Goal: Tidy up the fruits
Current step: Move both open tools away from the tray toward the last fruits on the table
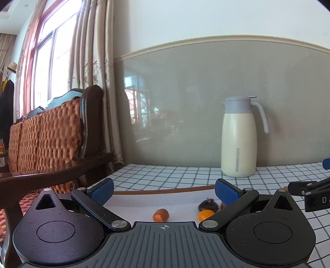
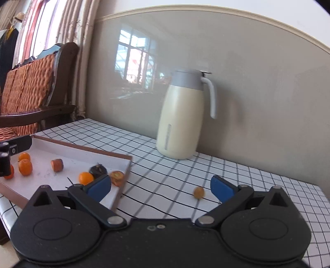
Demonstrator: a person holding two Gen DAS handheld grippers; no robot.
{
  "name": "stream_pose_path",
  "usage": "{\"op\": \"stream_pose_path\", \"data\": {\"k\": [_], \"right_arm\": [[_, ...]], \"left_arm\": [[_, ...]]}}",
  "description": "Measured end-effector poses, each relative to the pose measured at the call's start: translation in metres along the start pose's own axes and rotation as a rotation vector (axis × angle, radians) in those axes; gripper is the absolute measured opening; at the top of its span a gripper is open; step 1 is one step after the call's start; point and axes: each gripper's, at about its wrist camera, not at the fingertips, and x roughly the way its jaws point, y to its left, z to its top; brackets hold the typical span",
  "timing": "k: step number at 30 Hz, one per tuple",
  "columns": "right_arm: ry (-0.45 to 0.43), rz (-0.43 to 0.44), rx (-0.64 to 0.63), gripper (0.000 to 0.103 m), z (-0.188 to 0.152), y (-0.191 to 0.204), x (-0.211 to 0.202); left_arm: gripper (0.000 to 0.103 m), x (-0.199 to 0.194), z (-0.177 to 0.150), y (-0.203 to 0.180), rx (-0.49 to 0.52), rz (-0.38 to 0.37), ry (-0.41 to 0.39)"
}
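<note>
Most fruit already lies in the white tray [image 2: 68, 151], left of my right jaws: oranges, a dark mangosteen [image 2: 97, 170]. One kumquat [image 2: 198, 192] remains on the desk, between my right jaws. Both jaws are spread, empty.

Daylight poured through the tall window [image 1: 51, 68] at the left, beige curtains [image 1: 92, 61] hanging beside it. A dark wooden bench [image 1: 61, 144] with woven orange cushions stood under it. The glossy grey wall panel [image 1: 206, 92] behind the table's far edge mirrored the window, cream wall [image 1: 206, 18] above. A hat [image 1: 11, 67] hung far left.
</note>
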Motion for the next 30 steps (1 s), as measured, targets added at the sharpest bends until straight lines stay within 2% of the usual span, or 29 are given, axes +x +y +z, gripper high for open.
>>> {"op": "stream_pose_path", "data": {"k": [2, 8, 12, 15, 20, 28, 30], "right_arm": [[0.003, -0.039, 0.014, 0.097, -0.004, -0.012, -0.003], [0.015, -0.093, 0.04, 0.097, -0.017, -0.043, -0.01], [0.065, -0.119, 0.034, 0.097, -0.026, -0.061, -0.008], [0.052, -0.143, 0.064, 0.097, -0.033, -0.077, -0.011], [0.084, -0.199, 0.101, 0.097, -0.046, -0.105, -0.003], [0.129, -0.208, 0.152, 0.081, -0.059, -0.137, 0.021], [0.148, -0.209, 0.145, 0.077, -0.064, -0.14, 0.027]], "left_arm": [[0.103, 0.002, 0.002, -0.013, 0.002, -0.054, 0.027], [0.103, -0.005, 0.006, -0.049, 0.004, -0.139, 0.003], [0.103, -0.001, 0.005, -0.071, 0.002, -0.219, 0.047], [0.103, 0.003, 0.005, -0.09, 0.011, -0.268, 0.072], [0.103, 0.013, 0.003, -0.126, 0.064, -0.298, 0.057], [0.103, 0.046, 0.002, -0.177, 0.083, -0.348, 0.112], [0.099, 0.058, 0.003, -0.187, 0.082, -0.355, 0.118]]}}
